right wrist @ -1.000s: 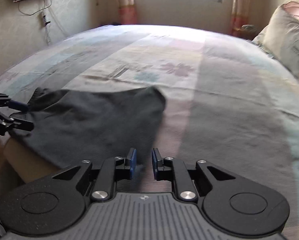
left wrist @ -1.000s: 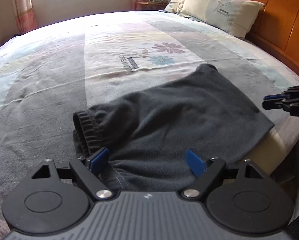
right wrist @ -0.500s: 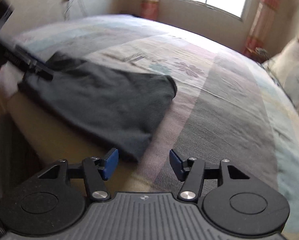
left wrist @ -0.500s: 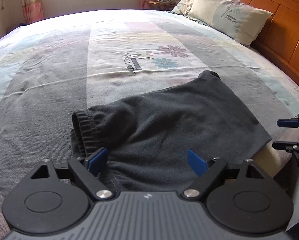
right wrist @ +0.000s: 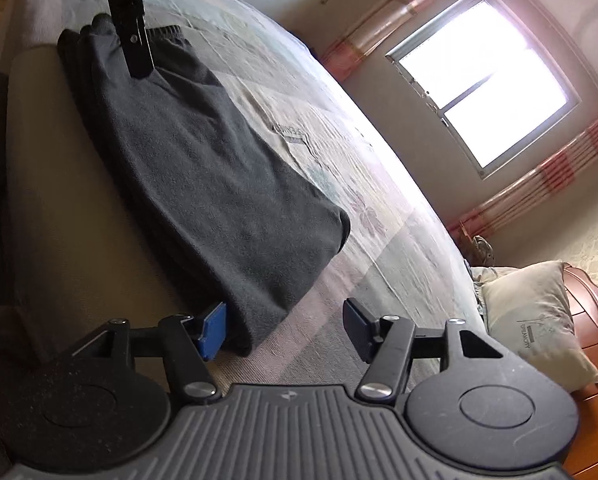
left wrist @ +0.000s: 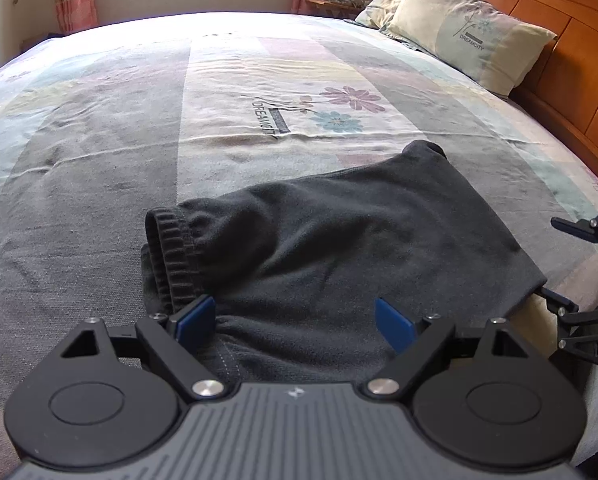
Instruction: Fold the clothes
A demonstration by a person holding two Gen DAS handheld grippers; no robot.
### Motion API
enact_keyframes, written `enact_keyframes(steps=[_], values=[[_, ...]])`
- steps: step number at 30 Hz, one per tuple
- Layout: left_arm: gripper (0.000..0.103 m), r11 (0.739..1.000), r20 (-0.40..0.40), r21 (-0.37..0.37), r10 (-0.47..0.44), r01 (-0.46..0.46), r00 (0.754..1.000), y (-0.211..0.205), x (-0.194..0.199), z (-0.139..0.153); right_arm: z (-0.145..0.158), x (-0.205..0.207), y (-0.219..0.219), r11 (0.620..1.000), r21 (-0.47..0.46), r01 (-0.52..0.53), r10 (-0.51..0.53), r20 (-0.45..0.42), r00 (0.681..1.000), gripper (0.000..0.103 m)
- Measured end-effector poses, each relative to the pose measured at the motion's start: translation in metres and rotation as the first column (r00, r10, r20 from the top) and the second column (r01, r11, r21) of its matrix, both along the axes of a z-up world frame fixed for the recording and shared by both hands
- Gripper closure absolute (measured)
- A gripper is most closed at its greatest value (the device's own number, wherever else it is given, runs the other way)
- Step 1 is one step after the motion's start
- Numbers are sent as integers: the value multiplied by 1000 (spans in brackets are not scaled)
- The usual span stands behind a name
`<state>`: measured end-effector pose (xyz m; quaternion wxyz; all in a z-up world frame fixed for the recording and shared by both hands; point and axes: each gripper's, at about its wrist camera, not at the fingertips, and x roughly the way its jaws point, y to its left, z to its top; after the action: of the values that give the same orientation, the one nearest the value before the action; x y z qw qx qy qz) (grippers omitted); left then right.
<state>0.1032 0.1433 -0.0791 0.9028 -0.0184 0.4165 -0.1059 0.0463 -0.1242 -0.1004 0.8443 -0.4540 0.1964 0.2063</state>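
**Inspector A:** Item under inspection: dark grey trousers, folded into a thick, layered rectangle. They lie at the near edge of the bed, on the striped floral bedspread. Ribbed elastic waistband faces left in the left wrist view; fabric looks soft, fleecy, lightly creased.

**Inspector B:** Gripper status?

**Inspector A:** Left gripper: jaws spread wide, blue pads low over the garment's near edge, nothing held. Right gripper: jaws likewise wide. Its left pad sits just beside the folded corner, the cloth edge between the fingers, not clamped.

**Inspector B:** Anything obscured?

**Inspector A:** Whether the left pads actually touch the fabric cannot be determined. The garment's near edge is hidden behind the left gripper's body. In the left wrist view the right gripper is cut off at the frame's right edge, only black linkages visible.

**Inspector B:** Differences between views?

**Inspector A:** The right wrist view is strongly tilted. It alone shows the stacked layers along the fold's side, the mattress edge below, the bright window and striped curtains. The left gripper appears there as a dark bar above the waistband end. The left wrist view alone shows the wooden headboard; the pillow appears in both.
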Motion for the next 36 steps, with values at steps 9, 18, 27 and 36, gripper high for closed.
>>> enact_keyframes(steps=[9, 18, 27, 36], values=[[16, 1000, 4, 11, -11, 11, 1000, 5, -3, 2, -2, 8, -38, 995, -16, 100, -101, -57, 993, 30], [15, 993, 85, 3, -117, 117, 990, -18, 26, 22, 60, 65, -20, 857, 502, 113, 38, -281, 959, 31], [16, 996, 3, -76, -44, 44, 999, 3, 57, -12, 24, 157, 2, 789, 523, 322, -37, -483, 875, 32], [15, 988, 28, -132, -72, 75, 997, 18, 46, -16, 11, 204, -20, 620, 637, 459, 49, -615, 787, 29]])
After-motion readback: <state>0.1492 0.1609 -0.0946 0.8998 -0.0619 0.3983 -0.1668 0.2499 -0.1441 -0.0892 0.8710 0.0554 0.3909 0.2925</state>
